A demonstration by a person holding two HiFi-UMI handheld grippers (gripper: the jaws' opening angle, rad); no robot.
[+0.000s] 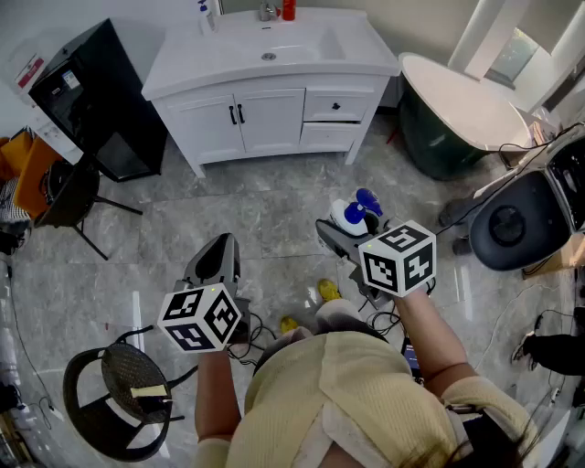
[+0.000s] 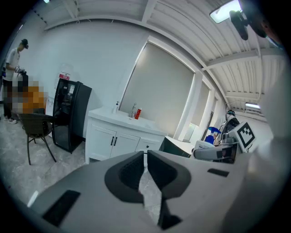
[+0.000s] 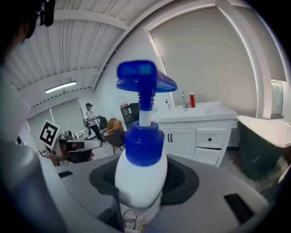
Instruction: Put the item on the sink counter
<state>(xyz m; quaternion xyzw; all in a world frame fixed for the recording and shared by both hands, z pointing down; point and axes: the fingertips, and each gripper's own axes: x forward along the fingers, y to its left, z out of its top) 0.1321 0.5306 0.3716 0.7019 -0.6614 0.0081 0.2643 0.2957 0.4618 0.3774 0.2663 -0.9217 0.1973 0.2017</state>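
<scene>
A white pump bottle [image 3: 138, 175] with a blue collar and blue pump head stands upright between the jaws of my right gripper [image 3: 141, 182], which is shut on it. In the head view the pump bottle [image 1: 352, 215] shows in front of the right gripper [image 1: 352, 228], over the grey floor. My left gripper [image 1: 212, 265] is beside it at the left, shut and empty; in its own view the left gripper [image 2: 145, 166] has its jaws together. The white sink counter [image 1: 228, 55] stands ahead, with its basin [image 1: 297, 41].
A small red bottle [image 1: 289, 9] and a tap [image 1: 266, 11] stand at the counter's back. A black fridge [image 1: 87, 96] is left of the vanity, a dark tub [image 1: 457, 114] at its right. A black chair [image 1: 69, 196] and round stool [image 1: 128, 384] stand at the left.
</scene>
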